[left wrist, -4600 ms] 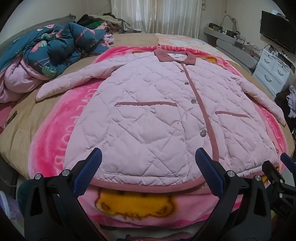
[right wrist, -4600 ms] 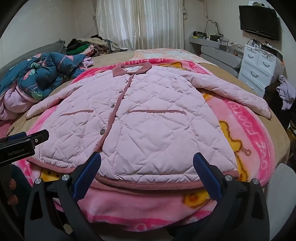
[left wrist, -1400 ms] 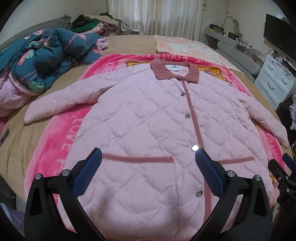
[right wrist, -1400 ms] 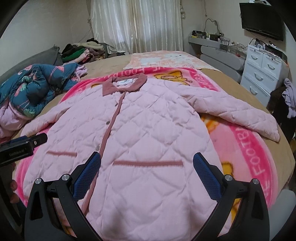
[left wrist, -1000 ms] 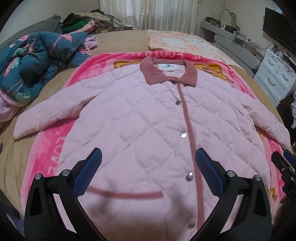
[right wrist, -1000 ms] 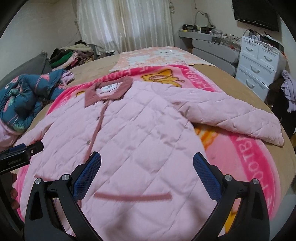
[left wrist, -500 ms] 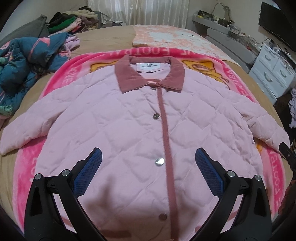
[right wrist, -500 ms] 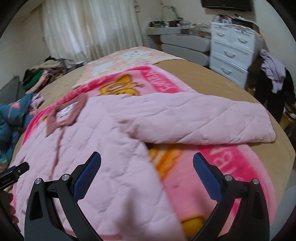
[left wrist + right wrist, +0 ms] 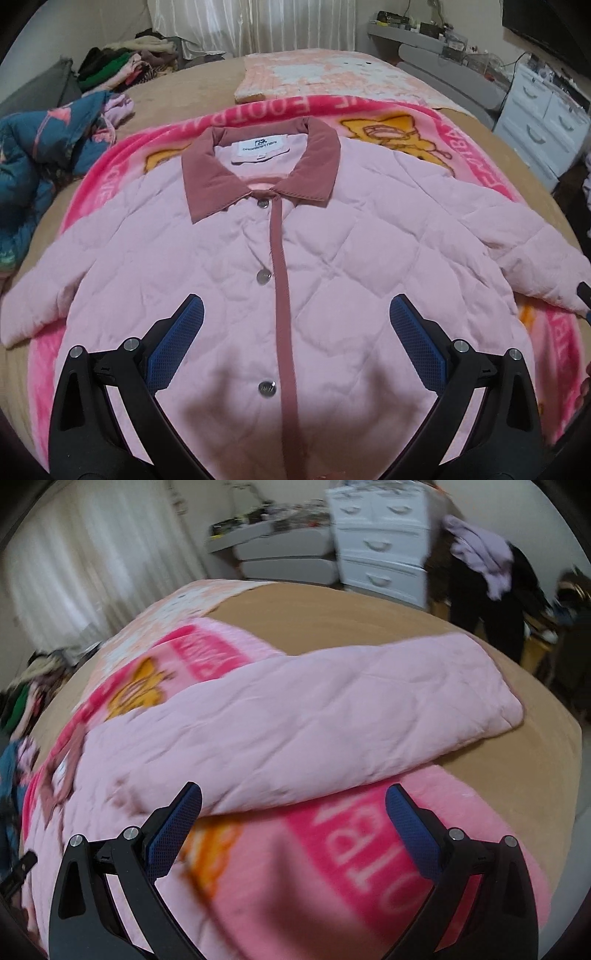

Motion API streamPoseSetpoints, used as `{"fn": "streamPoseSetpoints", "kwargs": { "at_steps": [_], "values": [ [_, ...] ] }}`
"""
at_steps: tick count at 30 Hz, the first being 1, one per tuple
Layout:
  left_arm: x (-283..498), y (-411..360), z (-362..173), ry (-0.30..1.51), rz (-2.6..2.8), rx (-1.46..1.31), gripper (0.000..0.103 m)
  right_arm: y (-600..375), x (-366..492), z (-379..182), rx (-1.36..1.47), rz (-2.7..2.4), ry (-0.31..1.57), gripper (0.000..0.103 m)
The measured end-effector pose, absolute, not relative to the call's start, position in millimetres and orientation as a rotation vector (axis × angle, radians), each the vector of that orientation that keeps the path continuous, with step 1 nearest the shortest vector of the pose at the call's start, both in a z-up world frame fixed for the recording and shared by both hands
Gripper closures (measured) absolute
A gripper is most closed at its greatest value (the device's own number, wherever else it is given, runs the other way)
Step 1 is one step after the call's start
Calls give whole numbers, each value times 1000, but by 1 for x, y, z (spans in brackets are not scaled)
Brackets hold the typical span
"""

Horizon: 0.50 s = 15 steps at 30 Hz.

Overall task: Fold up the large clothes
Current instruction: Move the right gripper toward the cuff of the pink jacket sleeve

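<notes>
A pale pink quilted jacket (image 9: 354,258) with a dusty-rose collar (image 9: 207,173) lies flat and buttoned on a bright pink blanket (image 9: 465,136), sleeves spread to both sides. My left gripper (image 9: 293,317) hovers open over the chest, straddling the button placket (image 9: 279,258). In the right wrist view the jacket's right sleeve (image 9: 332,716) stretches across to its cuff (image 9: 506,701) near the bed's edge. My right gripper (image 9: 293,803) is open just in front of that sleeve, above the blanket (image 9: 369,849), holding nothing.
A blue patterned duvet (image 9: 40,147) and a pile of clothes (image 9: 122,66) sit at the far left of the bed. White drawers (image 9: 384,542) and dark clothes on a stand (image 9: 487,576) lie beyond the bed's right edge (image 9: 546,794).
Both grippers moved forward from the hem up along the jacket. The left now sits over the chest; the right swung right toward the right sleeve. Both stayed open.
</notes>
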<state>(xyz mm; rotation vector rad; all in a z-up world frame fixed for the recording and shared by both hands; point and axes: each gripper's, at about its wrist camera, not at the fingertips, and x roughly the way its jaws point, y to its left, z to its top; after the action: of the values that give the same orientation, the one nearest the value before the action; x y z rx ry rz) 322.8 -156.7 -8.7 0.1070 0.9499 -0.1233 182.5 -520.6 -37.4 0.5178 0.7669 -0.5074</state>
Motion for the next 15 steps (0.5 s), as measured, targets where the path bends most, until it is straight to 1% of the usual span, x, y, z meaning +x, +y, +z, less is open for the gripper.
{"fn": "streamPoseSetpoints", "kwargs": {
  "at_steps": [8, 15],
  "values": [
    [346, -182, -19, 980, -135, 118, 8, -591, 170, -71, 693, -646, 783, 4],
    [368, -202, -25, 989, -113, 139, 8, -632, 162, -89, 854, -713, 761, 4]
  ]
}}
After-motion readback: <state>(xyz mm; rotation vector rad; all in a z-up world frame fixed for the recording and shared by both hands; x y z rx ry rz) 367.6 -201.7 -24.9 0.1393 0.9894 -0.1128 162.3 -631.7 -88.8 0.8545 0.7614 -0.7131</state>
